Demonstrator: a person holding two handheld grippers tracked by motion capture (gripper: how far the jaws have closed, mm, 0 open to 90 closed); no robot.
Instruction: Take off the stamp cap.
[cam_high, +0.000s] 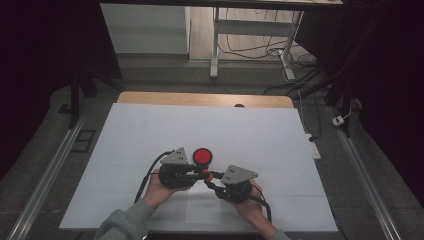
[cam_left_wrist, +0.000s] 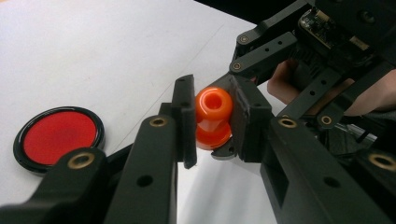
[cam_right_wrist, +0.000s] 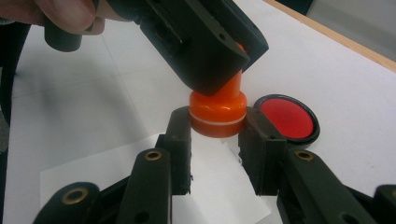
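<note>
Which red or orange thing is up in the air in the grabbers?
The orange spool-shaped piece: the left gripper and right gripper both clamp it above the table. The red disc with black rim lies flat, untouched.

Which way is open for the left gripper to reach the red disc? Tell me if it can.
Probably yes, but not now: the left gripper is shut on the orange piece, which the right gripper also clamps. The red disc lies just beyond it on bare table, nothing between.
</note>
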